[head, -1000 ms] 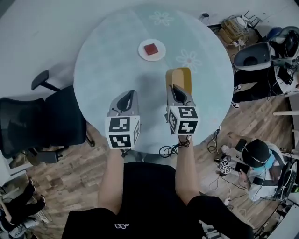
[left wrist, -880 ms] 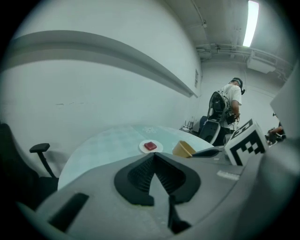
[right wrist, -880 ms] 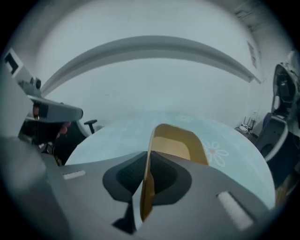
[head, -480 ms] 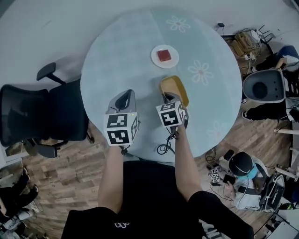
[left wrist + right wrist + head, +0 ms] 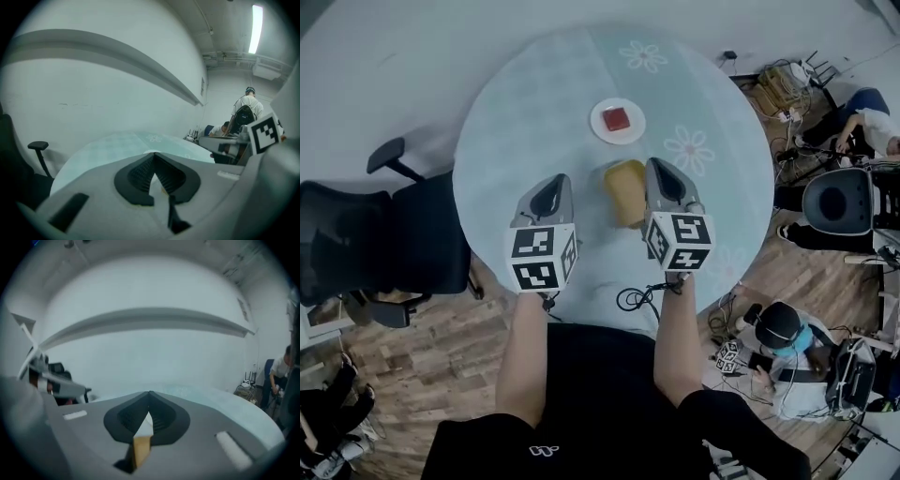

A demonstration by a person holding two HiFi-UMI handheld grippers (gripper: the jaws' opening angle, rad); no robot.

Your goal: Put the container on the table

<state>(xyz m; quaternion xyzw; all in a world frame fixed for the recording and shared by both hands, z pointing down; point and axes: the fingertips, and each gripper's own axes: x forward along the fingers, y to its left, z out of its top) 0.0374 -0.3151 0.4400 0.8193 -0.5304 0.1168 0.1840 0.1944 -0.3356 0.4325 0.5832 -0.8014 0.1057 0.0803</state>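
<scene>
Jaws on the left gripper (image 5: pixel 550 190) were together with nothing between them, over the table (image 5: pixel 516 112). Tan container (image 5: pixel 625 192) was just right of it, near the plate (image 5: pixel 600 127). Right gripper (image 5: pixel 661 176) was clamped on its edge; table contact unclear.

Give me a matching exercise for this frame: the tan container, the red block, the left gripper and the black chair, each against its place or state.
Things
1. tan oblong container
2. small red block
3. left gripper
4. black office chair

Places or states
a. on the round white plate
b. beside the round pale-blue table, at its left
c. pinched between the fingers of the right gripper
d. fingers together, holding nothing

Pairs: 1-c, 2-a, 3-d, 4-b
</scene>
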